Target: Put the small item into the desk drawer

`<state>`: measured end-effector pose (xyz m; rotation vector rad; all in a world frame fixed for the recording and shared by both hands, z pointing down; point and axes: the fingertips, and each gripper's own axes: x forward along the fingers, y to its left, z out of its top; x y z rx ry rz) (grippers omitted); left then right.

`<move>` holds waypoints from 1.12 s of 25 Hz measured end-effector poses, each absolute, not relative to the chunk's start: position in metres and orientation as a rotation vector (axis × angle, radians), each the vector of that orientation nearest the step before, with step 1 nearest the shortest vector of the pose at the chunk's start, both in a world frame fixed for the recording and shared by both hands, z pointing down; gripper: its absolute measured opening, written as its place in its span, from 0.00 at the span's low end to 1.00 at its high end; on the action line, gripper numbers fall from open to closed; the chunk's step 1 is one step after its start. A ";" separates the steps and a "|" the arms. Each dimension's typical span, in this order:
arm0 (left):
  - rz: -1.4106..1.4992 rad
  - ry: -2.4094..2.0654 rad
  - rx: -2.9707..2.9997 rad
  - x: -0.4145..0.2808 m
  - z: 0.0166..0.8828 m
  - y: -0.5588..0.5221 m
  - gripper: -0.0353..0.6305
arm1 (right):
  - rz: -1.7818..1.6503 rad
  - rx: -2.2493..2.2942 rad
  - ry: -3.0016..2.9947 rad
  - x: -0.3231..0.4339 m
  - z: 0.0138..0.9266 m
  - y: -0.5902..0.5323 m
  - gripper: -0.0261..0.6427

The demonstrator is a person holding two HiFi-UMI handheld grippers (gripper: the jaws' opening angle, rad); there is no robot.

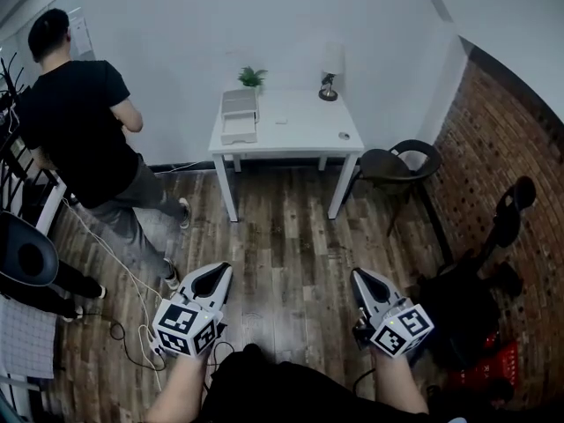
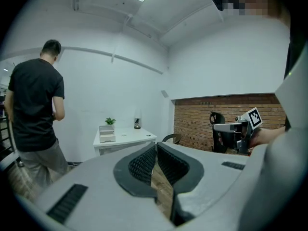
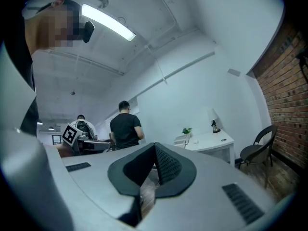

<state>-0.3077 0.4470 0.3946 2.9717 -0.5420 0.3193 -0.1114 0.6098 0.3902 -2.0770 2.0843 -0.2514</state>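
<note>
A white desk (image 1: 295,130) stands against the far wall. On its left end sits a small white drawer unit (image 1: 239,117). A small dark item (image 1: 344,136) lies near the desk's right front corner. Both grippers hover low over the wooden floor, well short of the desk. My left gripper (image 1: 218,274) is shut with nothing in it, its jaws meeting at the tips (image 2: 156,148). My right gripper (image 1: 359,278) is also shut and empty (image 3: 155,146). The desk (image 2: 122,137) and the drawer unit (image 2: 107,134) show far ahead in the left gripper view, and the desk (image 3: 211,139) likewise in the right gripper view.
A person in a black shirt (image 1: 79,130) stands left of the desk, back turned. A potted plant (image 1: 252,77) and a lamp (image 1: 329,86) stand at the desk's back. A dark chair (image 1: 401,161) sits right of it by the brick wall (image 1: 502,148). Cables (image 1: 123,324) trail at left.
</note>
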 end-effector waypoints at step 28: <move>0.243 -0.433 2.923 -0.175 0.402 0.105 0.08 | -0.396 -2.089 2.204 -0.027 0.401 0.272 0.04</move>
